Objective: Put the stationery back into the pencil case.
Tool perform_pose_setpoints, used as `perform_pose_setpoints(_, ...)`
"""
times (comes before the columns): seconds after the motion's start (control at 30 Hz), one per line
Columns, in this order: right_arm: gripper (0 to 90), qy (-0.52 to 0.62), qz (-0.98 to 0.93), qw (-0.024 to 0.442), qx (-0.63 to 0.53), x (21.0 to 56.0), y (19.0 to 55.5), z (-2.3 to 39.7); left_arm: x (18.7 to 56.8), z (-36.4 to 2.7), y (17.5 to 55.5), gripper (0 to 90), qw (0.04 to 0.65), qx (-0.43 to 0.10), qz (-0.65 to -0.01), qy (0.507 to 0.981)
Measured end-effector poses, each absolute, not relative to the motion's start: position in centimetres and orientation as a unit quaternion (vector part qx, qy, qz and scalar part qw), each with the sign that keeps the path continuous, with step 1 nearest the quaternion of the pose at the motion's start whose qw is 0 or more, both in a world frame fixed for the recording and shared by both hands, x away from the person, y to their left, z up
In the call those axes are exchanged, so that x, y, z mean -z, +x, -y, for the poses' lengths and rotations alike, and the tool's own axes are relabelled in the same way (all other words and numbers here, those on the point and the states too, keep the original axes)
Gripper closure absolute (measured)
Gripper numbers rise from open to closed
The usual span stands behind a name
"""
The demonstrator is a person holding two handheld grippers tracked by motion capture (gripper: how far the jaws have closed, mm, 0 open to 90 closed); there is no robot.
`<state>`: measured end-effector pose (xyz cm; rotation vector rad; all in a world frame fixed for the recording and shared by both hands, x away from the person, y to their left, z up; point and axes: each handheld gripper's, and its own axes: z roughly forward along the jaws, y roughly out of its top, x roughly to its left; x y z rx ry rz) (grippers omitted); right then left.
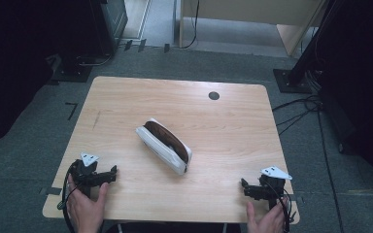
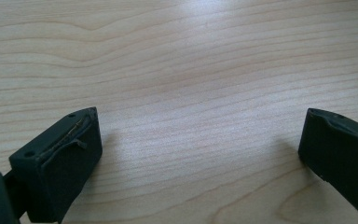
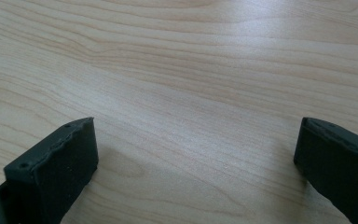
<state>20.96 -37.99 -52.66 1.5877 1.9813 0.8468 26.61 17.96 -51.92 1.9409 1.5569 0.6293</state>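
Pale wood, with a fine wavy grain, makes up the one table (image 1: 126,97), a rounded-corner top with a single small dark round hole (image 1: 213,95) near its far edge. One pouch (image 1: 163,145) lies near the middle of the table, set diagonally: a long, soft, white fabric case with rounded ends, its top gaping open to show a dark brown inside. It lies well apart from both grippers, about midway between them and farther from the person.

Two grippers rest at the near edge, each held by one hand. The left gripper (image 1: 112,173) is black and blocky, topped by a grey three-cornered plate, with the left hand (image 1: 83,208) behind it at the near left corner. The right gripper (image 1: 244,186) is the same build and sits at the near right corner, the right hand (image 1: 266,221) below it.

In the left gripper view, the two black jaws stand spread wide, with bare wood between them, pinching nothing. In the right gripper view, the jaws are likewise spread wide over bare wood, holding nothing. The jaw faces are matte, squared blocks with small screw holes along their upper edges.

Grey carpet (image 1: 39,145) surrounds the table, with black cables (image 1: 296,116) trailing on it to the right.
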Motion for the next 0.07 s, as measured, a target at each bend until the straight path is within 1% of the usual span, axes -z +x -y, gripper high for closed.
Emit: perform_pose_setpoints(0.07, 0.0, 0.577, -0.720, 0.231, -0.308, 52.66, 20.96, 37.99, 51.91, -17.96, 26.61, 0.0, 0.283, -0.235, -0.582, 0.726)
